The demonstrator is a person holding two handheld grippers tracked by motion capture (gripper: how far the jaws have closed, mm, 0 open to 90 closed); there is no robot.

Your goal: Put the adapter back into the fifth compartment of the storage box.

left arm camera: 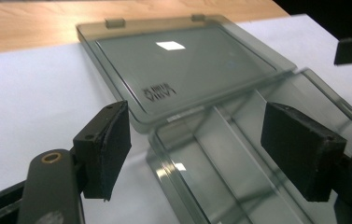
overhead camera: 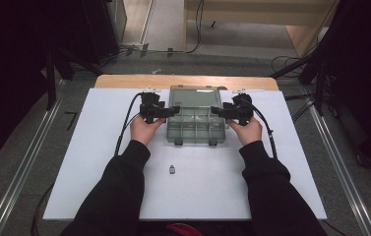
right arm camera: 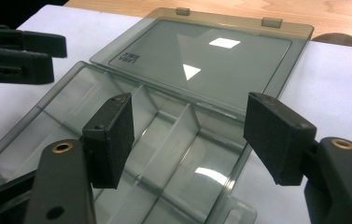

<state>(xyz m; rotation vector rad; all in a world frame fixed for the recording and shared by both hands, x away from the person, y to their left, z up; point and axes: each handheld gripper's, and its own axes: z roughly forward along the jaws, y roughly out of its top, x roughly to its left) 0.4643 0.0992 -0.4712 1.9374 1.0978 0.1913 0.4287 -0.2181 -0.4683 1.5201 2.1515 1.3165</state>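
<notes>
High view: a clear grey plastic box with small compartments (overhead camera: 195, 125) sits in the middle of the white tabletop (overhead camera: 89, 162), a bit toward 12 o'clock.
Lid: the flat see-through lid (overhead camera: 195, 96) lies fully open, flat on the tabletop at the box's 12 o'clock side.
Small thing: a little dark grey piece (overhead camera: 172, 170) lies by itself at 6 o'clock from the box, well apart from it.
Left gripper: the left gripper (overhead camera: 173, 111) is at the box's 9 o'clock edge. In the left gripper view its two black pads (left arm camera: 108, 147) stand wide apart with nothing between them but the box's corner below.
Right gripper: the right gripper (overhead camera: 217, 111) is at the box's 3 o'clock edge. In the right gripper view its pads (right arm camera: 113, 137) are also spread wide and hold nothing; the box's empty compartments lie under them.
Step in hand: I think the box has just been opened, and both grippers hover beside it, let go.
Next move: likely to go for the little piece at 6 o'clock, pinch it softly because it is tiny, and drop it into one compartment.
</notes>
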